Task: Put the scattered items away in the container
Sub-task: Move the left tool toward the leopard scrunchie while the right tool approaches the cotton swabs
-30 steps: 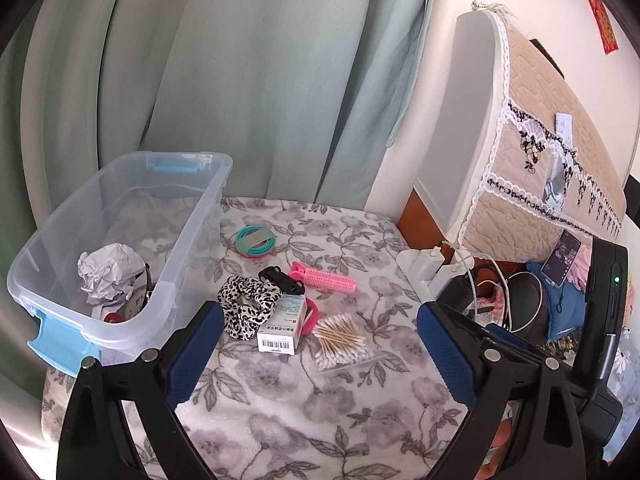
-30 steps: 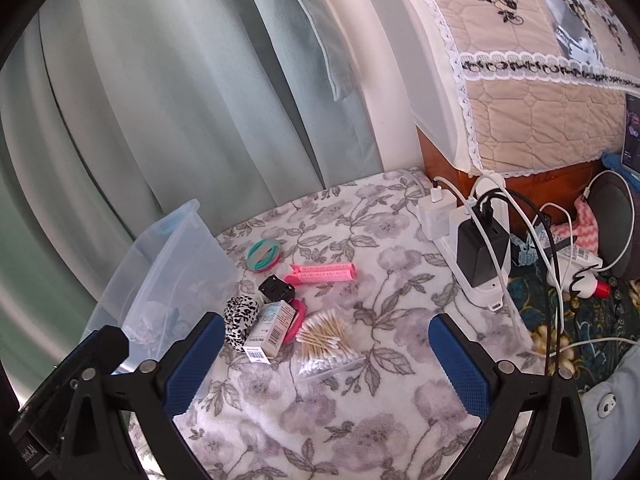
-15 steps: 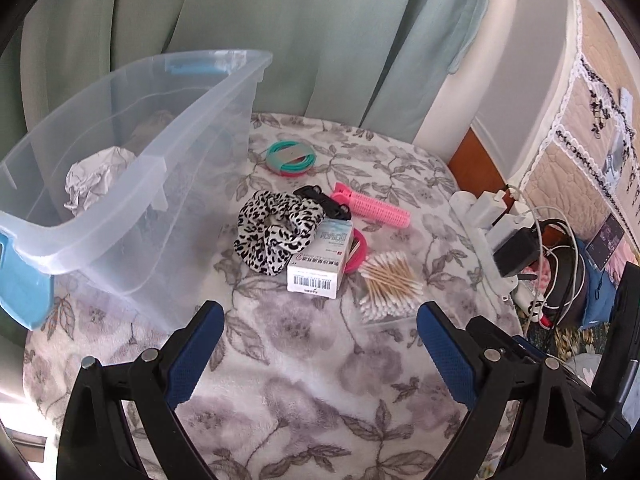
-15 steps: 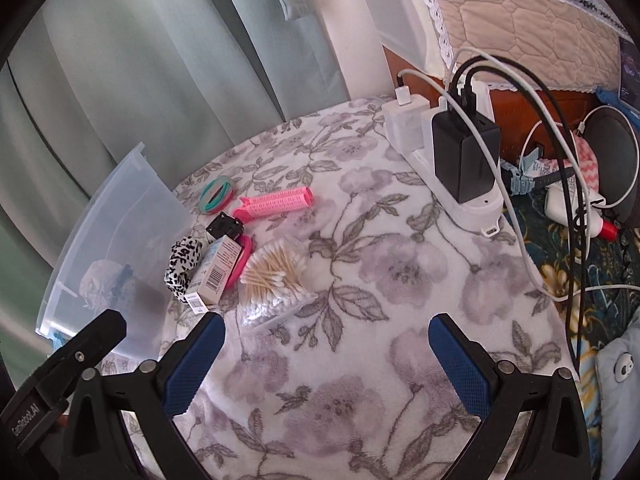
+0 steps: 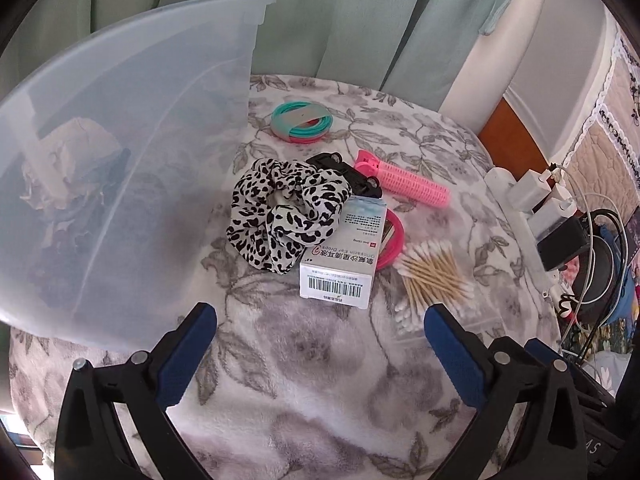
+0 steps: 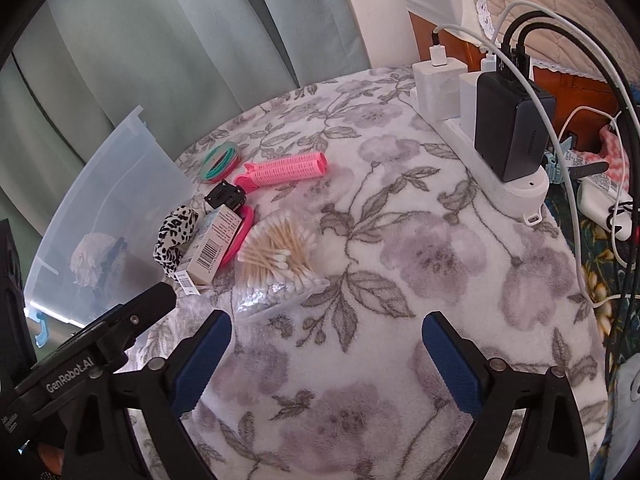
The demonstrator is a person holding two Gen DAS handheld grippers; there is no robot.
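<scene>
Both grippers, left gripper [image 5: 320,344] and right gripper [image 6: 326,346], are hovering spread apart, empty, near the medicine box [image 5: 344,256] beside the container [image 5: 120,140].

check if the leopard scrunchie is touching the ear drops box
Touching: in the left wrist view the scrunchie presses against the long side of the box, with no blanket between them.

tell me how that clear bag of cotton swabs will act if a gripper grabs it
The bag of cotton swabs looks thin and crinkly, so it will probably sag and slip. The loose wooden sticks inside likely shift, and a hard pinch might snap some. It seems light.
</scene>
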